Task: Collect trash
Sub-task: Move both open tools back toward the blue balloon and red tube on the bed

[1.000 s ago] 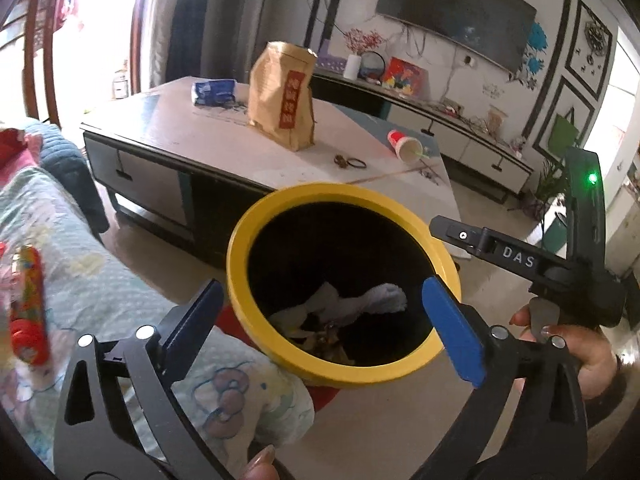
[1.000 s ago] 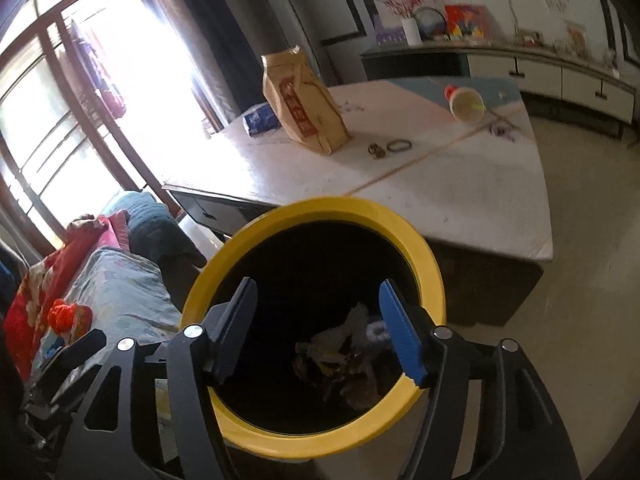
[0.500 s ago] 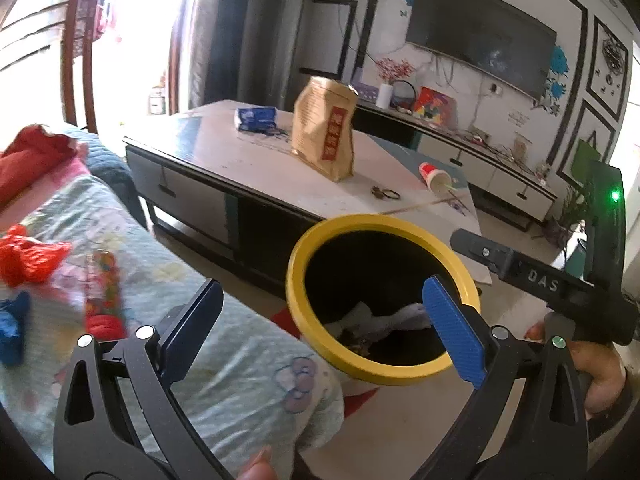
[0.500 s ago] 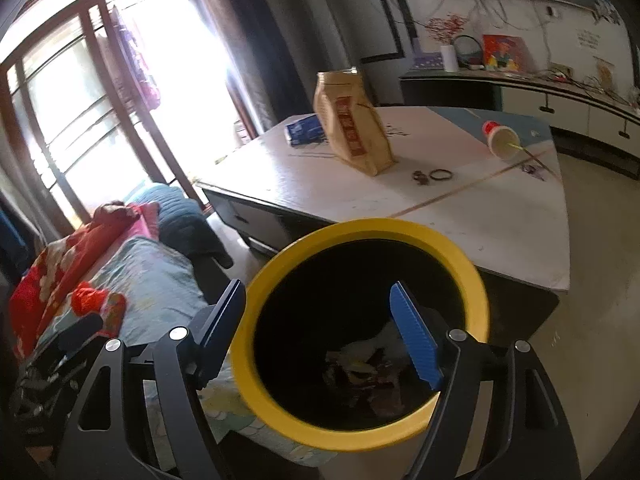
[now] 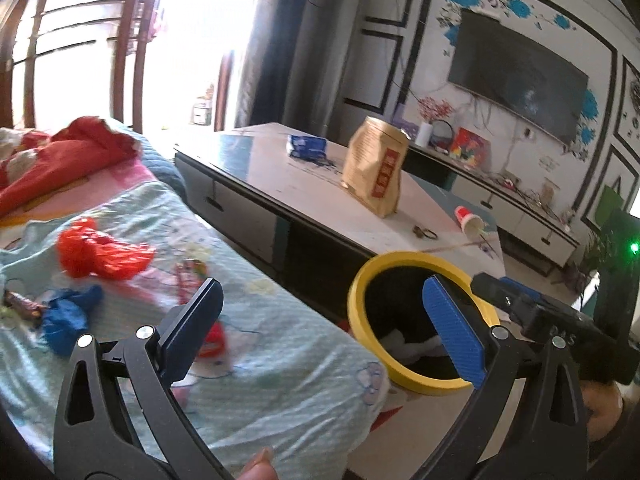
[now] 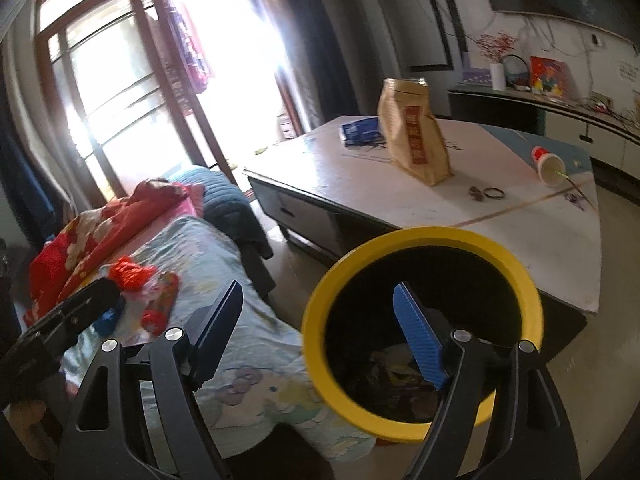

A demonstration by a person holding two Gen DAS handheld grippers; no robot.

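A yellow-rimmed black bin [image 5: 362, 292] [image 6: 316, 312] stands on the floor between the sofa and the coffee table, with crumpled trash inside. On the sofa's light blue cover lie a red plastic bag [image 5: 96, 250] [image 6: 128, 274], a crumpled blue wrapper [image 5: 68, 314], a dark candy bar [image 5: 20, 302] and a red snack packet [image 5: 192, 276] [image 6: 160, 300]. My left gripper [image 5: 324, 328] is open and empty above the sofa's edge beside the bin. My right gripper [image 6: 320, 324] is open and empty over the bin's near left rim.
The coffee table [image 5: 280, 184] [image 6: 520, 216] holds a brown paper bag [image 5: 376, 172] [image 6: 414, 136], a blue packet [image 5: 306, 146] [image 6: 360, 130], a tipped red-and-white cup [image 5: 468, 220] [image 6: 548, 162] and small rings [image 6: 486, 193]. A red blanket [image 5: 60, 160] lies further along the sofa.
Both grippers have drawn back from over the bin and swung left toward the sofa. The trash on the sofa cover has come into view. Both stay open.
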